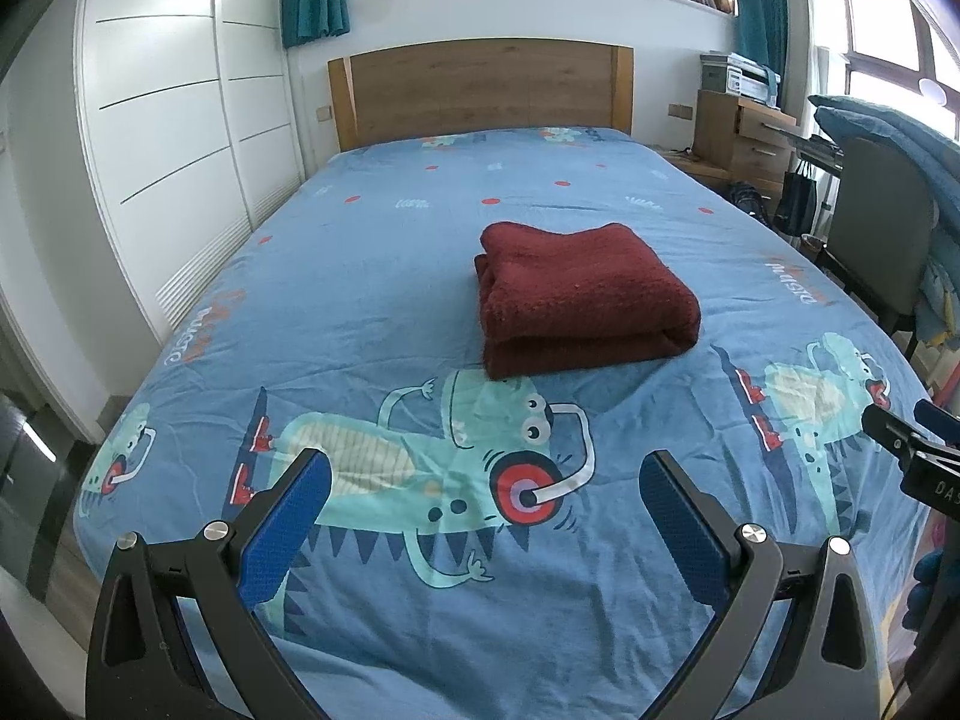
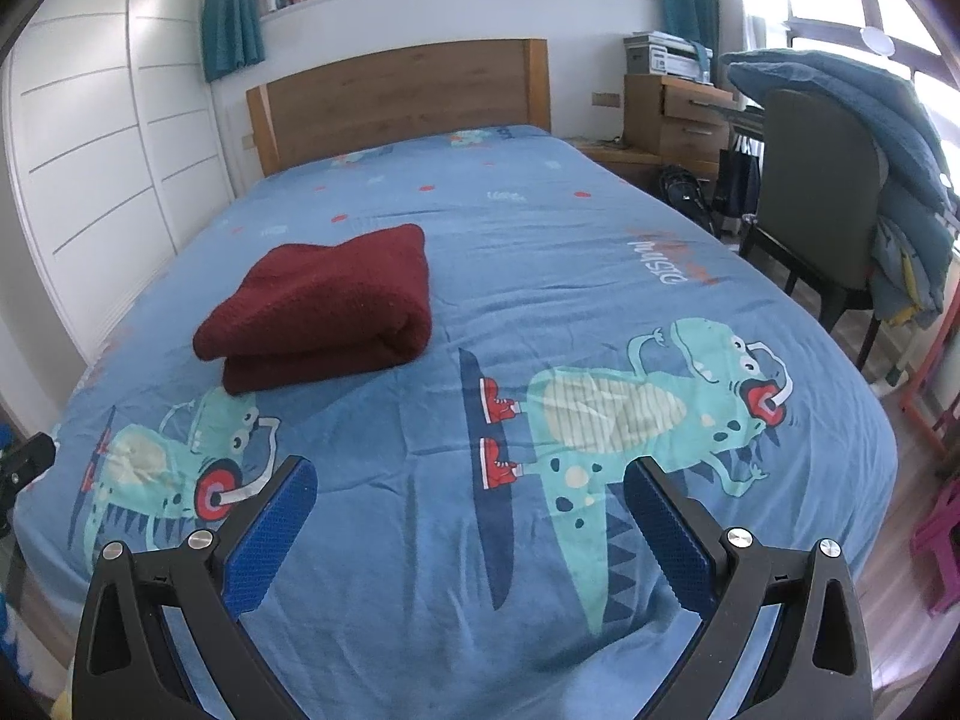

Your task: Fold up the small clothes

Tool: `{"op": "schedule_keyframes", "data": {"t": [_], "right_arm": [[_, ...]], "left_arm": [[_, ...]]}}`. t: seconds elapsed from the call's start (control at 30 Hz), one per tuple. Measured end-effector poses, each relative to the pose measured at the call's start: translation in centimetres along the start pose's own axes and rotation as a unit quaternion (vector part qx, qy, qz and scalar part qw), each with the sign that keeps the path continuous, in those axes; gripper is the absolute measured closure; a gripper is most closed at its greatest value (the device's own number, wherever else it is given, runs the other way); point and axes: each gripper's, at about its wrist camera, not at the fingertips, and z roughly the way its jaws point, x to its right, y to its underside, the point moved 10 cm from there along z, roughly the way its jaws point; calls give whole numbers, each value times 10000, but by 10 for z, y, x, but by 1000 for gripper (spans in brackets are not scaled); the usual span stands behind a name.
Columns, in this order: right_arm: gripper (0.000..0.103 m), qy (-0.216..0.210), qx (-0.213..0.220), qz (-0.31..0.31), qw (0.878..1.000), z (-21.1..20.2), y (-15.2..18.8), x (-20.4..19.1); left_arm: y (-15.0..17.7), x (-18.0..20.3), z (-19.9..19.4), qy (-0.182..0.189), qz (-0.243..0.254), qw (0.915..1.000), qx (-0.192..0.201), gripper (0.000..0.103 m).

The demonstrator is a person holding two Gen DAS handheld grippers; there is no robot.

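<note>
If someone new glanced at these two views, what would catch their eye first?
Most likely the dark red folded cloth, a thick bundle lying alone near the middle of the blue bedsheet. Next, the big teal cartoon dinosaur printed on the sheet nearer the cameras. The left gripper and right gripper both hover open and empty.

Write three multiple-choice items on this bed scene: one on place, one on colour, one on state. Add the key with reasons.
1. Where does the folded cloth lie?
A. on the chair
B. on the bed sheet
C. on the floor

2. What colour is the cloth?
A. dark red
B. white
C. yellow

3. How do both grippers stand?
A. shut on the cloth
B. shut, empty
C. open, empty

Key: 1 B, it rests on the blue sheet. 2 A, it is dark red in both views. 3 C, the left gripper and the right gripper have spread fingers with only sheet between them.
</note>
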Motion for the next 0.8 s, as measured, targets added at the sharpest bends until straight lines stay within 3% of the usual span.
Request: {"op": "schedule_keyframes", "data": {"t": [0.8], "right_arm": [[1,32,-38,-51,10000,8,3,7]], "left_arm": [[4,-1,4,-16,4,10000,-30,2]]}}
